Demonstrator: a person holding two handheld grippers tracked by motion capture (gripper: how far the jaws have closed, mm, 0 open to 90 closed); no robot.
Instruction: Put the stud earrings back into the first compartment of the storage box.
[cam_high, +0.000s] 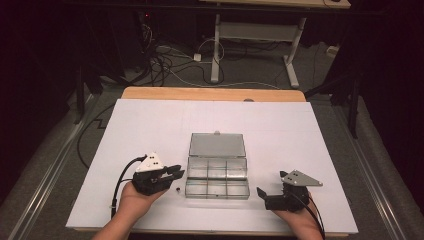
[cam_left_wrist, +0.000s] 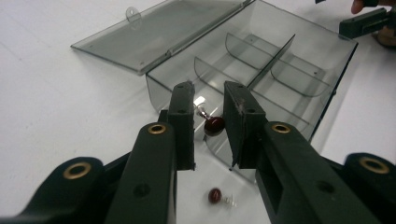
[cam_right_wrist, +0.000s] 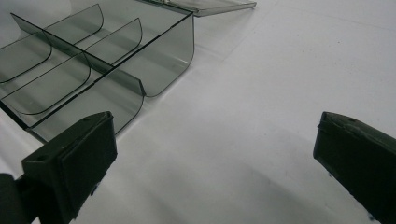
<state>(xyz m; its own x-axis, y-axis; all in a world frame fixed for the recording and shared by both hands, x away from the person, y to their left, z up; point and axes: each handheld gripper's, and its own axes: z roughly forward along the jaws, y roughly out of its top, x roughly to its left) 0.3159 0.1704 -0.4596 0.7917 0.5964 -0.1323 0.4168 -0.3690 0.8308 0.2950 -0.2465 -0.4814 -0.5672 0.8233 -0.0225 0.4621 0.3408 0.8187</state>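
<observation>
A clear grey compartment box (cam_high: 217, 190) lies open mid-table, its lid (cam_high: 216, 145) folded flat behind it. My left gripper (cam_high: 175, 173) hovers just left of the box. In the left gripper view its jaws (cam_left_wrist: 212, 95) are shut on a small red bulb (cam_left_wrist: 214, 125) with a metal base, held above the box's near corner (cam_left_wrist: 154, 86). A second red bulb (cam_left_wrist: 215, 195) lies on the white sheet below the jaws, seen as a dark speck (cam_high: 177, 189) in the high view. My right gripper (cam_high: 272, 185) rests right of the box, open with nothing between its jaws (cam_right_wrist: 212, 140).
The box's divided compartments (cam_right_wrist: 70, 79) look empty. A white sheet (cam_high: 150, 125) covers the wooden table, with its front edge close to both hands. Beyond the table are dark floor, cables and another table's legs (cam_high: 216, 50).
</observation>
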